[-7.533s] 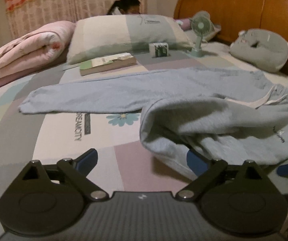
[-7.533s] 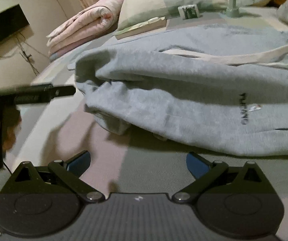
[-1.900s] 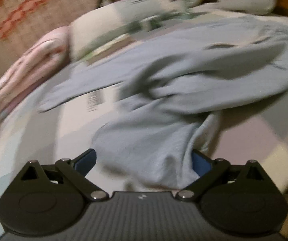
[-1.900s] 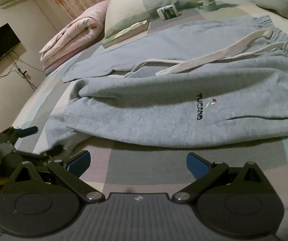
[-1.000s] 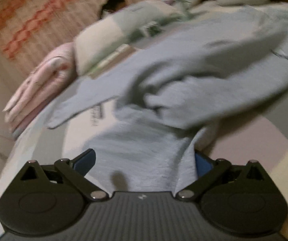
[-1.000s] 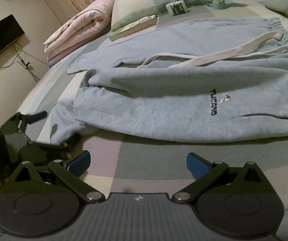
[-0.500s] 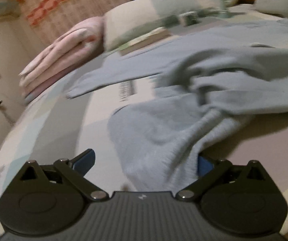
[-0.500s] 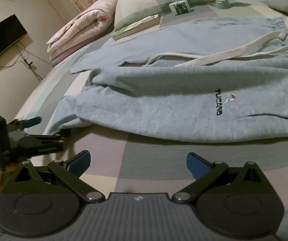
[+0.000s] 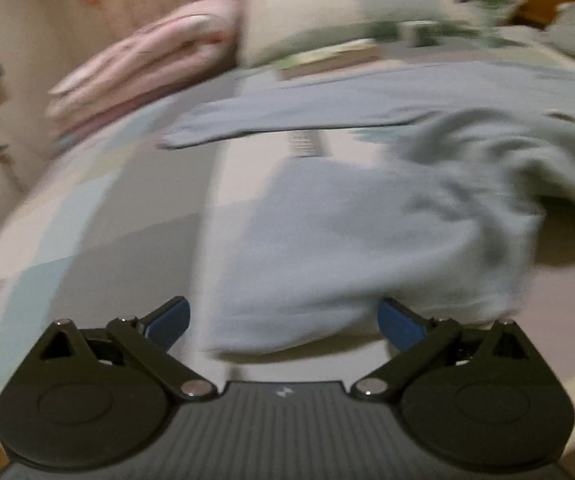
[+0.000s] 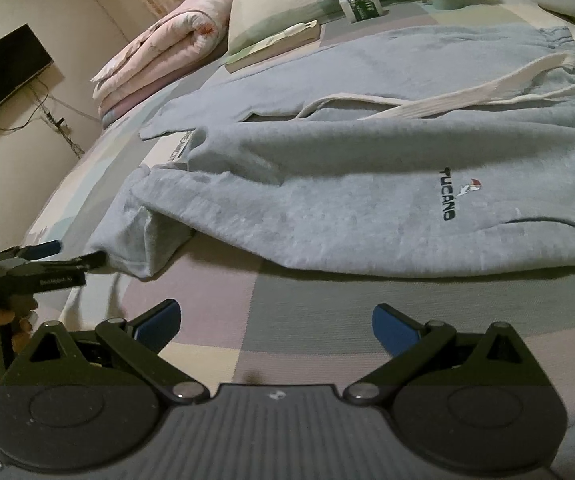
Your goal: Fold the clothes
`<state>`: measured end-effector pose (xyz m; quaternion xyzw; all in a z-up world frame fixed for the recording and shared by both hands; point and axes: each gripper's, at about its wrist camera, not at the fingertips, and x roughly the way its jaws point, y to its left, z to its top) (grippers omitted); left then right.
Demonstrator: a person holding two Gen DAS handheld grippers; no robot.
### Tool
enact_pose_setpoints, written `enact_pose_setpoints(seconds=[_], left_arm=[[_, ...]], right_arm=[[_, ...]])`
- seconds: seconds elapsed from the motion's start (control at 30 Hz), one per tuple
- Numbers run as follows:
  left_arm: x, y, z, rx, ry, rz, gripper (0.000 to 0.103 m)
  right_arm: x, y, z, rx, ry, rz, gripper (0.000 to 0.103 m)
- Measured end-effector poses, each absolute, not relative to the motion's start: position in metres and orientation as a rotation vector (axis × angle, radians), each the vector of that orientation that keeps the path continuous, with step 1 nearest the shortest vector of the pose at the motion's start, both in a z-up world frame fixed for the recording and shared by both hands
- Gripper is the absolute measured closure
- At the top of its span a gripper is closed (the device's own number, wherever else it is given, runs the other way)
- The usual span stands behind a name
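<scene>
Two grippers over the patchwork bed (image 10: 307,320): left gripper (image 9: 283,320) spread wide at the cuff of the grey sweatpants (image 10: 367,208), grasping nothing. Sweatpants spread flat mid-bed, near leg bunched. Right gripper (image 10: 273,322) also gaping, empty, just short of the fabric.

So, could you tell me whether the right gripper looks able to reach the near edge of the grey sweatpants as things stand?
Probably yes: the right gripper has its jaws open over bare bedspread, and nothing lies between it and the grey sweatpants.
</scene>
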<state>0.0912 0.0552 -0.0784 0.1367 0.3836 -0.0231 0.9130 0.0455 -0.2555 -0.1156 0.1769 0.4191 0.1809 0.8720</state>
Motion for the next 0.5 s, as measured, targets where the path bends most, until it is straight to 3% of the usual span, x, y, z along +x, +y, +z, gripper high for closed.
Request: enact_pose_setpoints(seconds=[0.27, 0.5], left_arm=[[0.093, 0.071, -0.085, -0.189, 0.949, -0.26, 0.003], [0.109, 0.116, -0.064, -0.219, 0.927, -0.121, 0.004]], right_arm=[[0.042, -0.263, -0.115, 0.385, 0.865, 0.372, 0.0], [0.042, -0.264, -0.113, 0.385, 0.862, 0.381, 0.0]])
